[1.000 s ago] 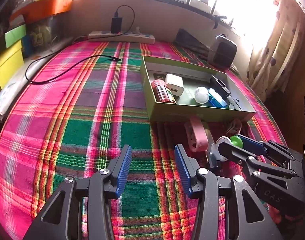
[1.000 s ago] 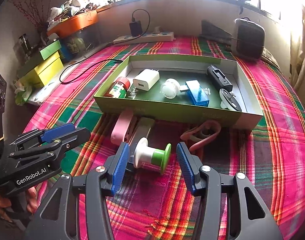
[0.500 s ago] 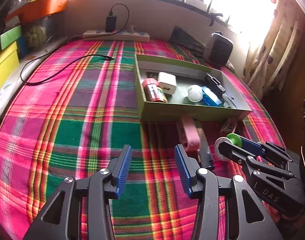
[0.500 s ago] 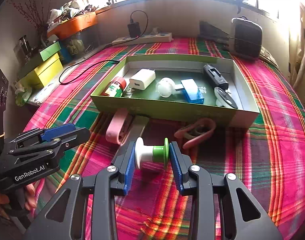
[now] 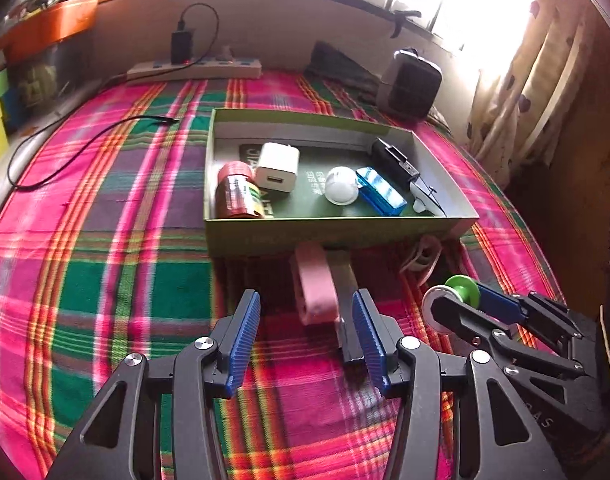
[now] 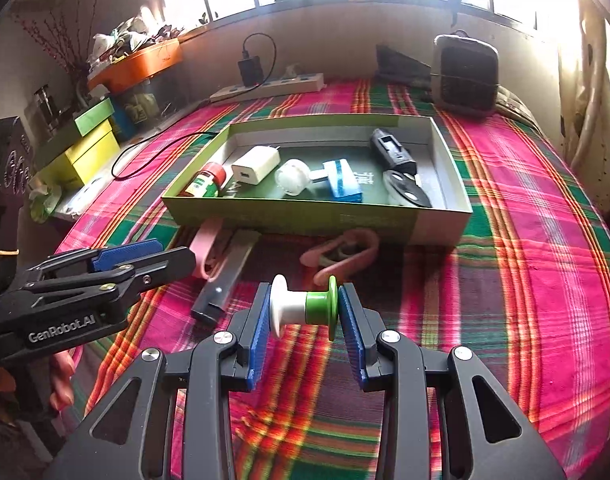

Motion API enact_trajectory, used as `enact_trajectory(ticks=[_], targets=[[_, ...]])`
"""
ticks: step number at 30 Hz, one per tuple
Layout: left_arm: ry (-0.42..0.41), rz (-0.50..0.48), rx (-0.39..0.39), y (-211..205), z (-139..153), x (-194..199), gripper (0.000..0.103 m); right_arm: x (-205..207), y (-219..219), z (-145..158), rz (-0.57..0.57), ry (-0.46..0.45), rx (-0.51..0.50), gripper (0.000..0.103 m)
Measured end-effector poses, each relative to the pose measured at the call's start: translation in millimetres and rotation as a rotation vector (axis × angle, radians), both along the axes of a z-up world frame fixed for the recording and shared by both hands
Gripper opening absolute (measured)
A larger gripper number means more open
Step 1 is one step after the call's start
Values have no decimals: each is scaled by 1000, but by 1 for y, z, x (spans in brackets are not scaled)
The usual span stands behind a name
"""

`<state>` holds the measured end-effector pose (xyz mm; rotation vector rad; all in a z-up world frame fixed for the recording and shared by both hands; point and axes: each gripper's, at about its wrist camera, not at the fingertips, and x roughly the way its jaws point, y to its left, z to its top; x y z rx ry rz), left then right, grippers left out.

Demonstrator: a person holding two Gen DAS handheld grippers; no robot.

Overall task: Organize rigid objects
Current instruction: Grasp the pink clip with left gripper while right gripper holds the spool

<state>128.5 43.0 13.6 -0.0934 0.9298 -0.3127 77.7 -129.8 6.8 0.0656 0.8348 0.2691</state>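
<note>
**Now: spool clamped in the right gripper, short of the box**

Now the right gripper [image 6: 304, 314] holds a white-and-green spool [image 6: 303, 307] crosswise, one blue finger pressed on each flange, raised over the plaid cloth [image 6: 525, 280] in front of the green box [image 6: 317, 222]. Inside the box lie a red-capped bottle [image 6: 206, 182], a white charger [image 6: 256, 164], a clear round piece [image 6: 293, 176], a blue block [image 6: 345, 182] and a black clip [image 6: 393, 150]. Just outside its near wall sit a pink clip [image 5: 313, 284] beside a dark flat bar [image 5: 345, 300], and a pink loop [image 6: 341, 256]. The left gripper [image 5: 307, 344] hovers with fingers wide apart and nothing between them, aimed at the pink clip and bar.
</note>
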Motion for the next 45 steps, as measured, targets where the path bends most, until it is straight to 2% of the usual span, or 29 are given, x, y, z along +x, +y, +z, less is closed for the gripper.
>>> enact_trajectory(ticks=[3,11,28,34,38,45], targets=[[7,15,46,-5,-4,3,48,-1,-5,0,-2,-4,11,35],[13,53,88,1,-8,8,48,0,-14,0,-7,-6,33,35],[-26,28,182,-13,-10,19,47,3,-17,-4,-5,6,36,35],[-30,43,172,-9,-10,19,39,3,-17,-5,-5,9,36,35],[-33,49,176,-7,-9,18,27,4,-18,-6,-5,12,37,35],[-38,51,175,-6,-9,15,17,4,-18,-6,-4,12,34,35]])
